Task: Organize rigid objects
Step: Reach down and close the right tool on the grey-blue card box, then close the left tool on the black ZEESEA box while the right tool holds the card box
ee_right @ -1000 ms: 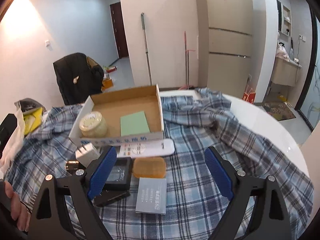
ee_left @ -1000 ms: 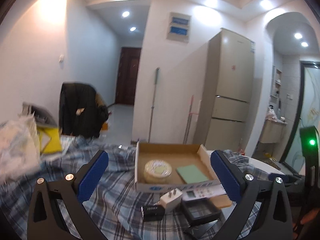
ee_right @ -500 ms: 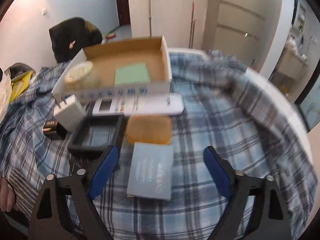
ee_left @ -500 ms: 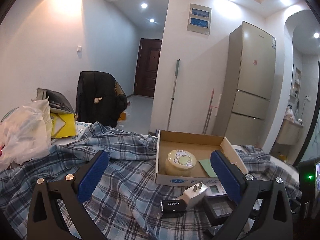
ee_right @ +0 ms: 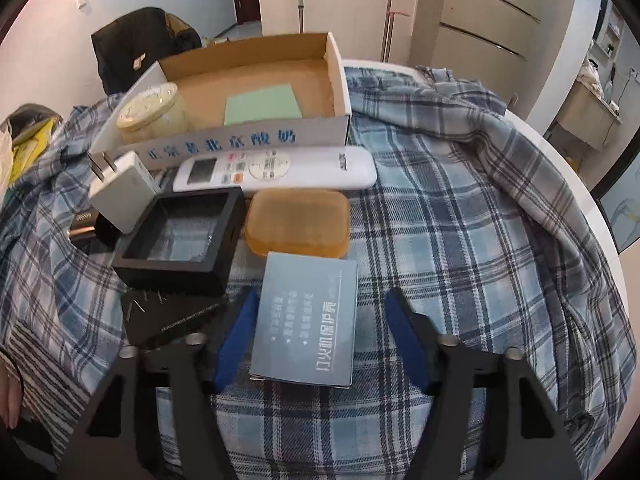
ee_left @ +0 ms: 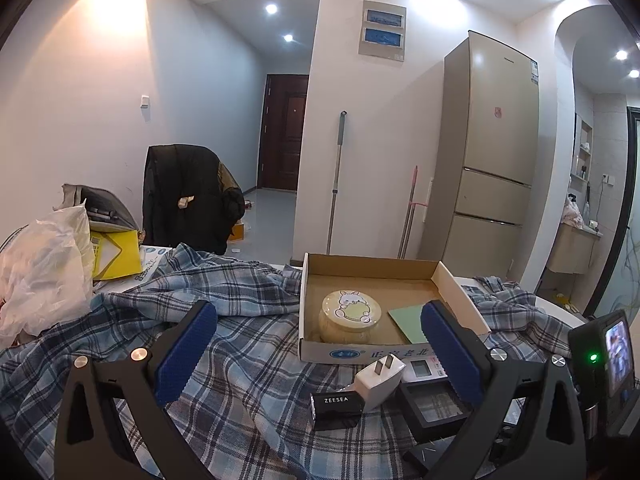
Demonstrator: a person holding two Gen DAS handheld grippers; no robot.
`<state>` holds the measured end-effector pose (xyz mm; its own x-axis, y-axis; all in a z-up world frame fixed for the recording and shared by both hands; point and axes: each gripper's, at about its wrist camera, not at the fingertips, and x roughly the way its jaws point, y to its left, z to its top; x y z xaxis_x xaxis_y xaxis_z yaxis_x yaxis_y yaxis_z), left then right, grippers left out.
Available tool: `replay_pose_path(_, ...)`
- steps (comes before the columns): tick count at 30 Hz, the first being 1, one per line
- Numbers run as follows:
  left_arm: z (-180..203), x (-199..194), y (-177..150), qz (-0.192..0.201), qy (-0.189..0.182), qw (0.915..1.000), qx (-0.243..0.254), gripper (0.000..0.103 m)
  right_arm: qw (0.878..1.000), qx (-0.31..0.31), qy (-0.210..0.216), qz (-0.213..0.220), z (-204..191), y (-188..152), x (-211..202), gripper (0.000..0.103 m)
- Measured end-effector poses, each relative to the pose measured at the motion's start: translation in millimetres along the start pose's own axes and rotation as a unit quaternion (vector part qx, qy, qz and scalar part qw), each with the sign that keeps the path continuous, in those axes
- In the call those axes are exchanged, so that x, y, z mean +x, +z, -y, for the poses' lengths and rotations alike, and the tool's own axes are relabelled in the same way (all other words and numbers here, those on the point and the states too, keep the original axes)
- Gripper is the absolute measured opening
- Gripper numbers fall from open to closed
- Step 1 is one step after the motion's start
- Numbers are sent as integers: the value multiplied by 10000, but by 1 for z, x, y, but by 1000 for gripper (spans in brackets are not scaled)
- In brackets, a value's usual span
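We've got the right gripper (ee_right: 320, 332) jaws closing w/ the blue-grey booklet (ee_right: 306, 316) lengthwise between them, left gripper (ee_left: 316, 354) wide open, empty.

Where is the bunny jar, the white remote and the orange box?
bunny jar (ee_left: 351, 309), left wrist view, on its lid with the rabbit picture.
white remote (ee_right: 276, 168), right wrist view, on its round button pad.
orange box (ee_right: 297, 222), right wrist view, middle of its lid.
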<state>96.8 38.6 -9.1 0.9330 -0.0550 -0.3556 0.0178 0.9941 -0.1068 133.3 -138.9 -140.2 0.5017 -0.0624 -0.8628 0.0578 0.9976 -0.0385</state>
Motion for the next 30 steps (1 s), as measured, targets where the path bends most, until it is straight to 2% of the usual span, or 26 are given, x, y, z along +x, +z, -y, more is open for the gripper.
replay_pose_path(1, 0, 0, 0, 2, 7, 10000, 1, 103, 10000, 13, 26, -79, 0, 0, 3, 45)
replay_pose_path(3, -2, 1, 0, -20, 39, 10000, -20, 103, 10000, 31, -75, 30, 1, 0, 0, 45)
replay_pose_path(6, -5, 7, -1, -146, 168, 9997, -86, 103, 9992, 83, -37, 381, 3, 1, -11, 45)
replay_pose_path(12, -6, 17, -4, -468, 22, 9989, -35, 103, 9937, 160, 109, 1107, 12, 5, -38, 45)
replay_pose_path(15, 3, 21, -6, -675, -220, 9973, 172, 103, 9897, 140, 10, 1422, 16, 10, -49, 45)
replay_pose_path(18, 12, 25, -6, -930, -567, 9933, 399, 103, 9875, 316, 86, 1543, 26, 15, -54, 45)
replay_pose_path(20, 13, 35, -7, -1469, -940, 9835, 477, 102, 9871, 436, 158, 1533, 33, 17, -52, 45)
replay_pose_path(22, 7, 39, -11, -1743, -1201, 9763, 460, 101, 9879, 526, 182, 1451, 37, 19, -48, 45)
replay_pose_path(25, -3, 43, -19, -2026, -881, 9732, 646, 100, 9893, 575, 239, 1318, 40, 16, -44, 45)
replay_pose_path(28, -15, 50, -25, -2365, -704, 9685, 338, 89, 9917, 488, 196, 1178, 35, 15, -39, 45)
replay_pose_path(30, -16, 53, -28, -2491, -606, 9664, 176, 88, 9922, 443, 245, 1142, 32, 14, -38, 45)
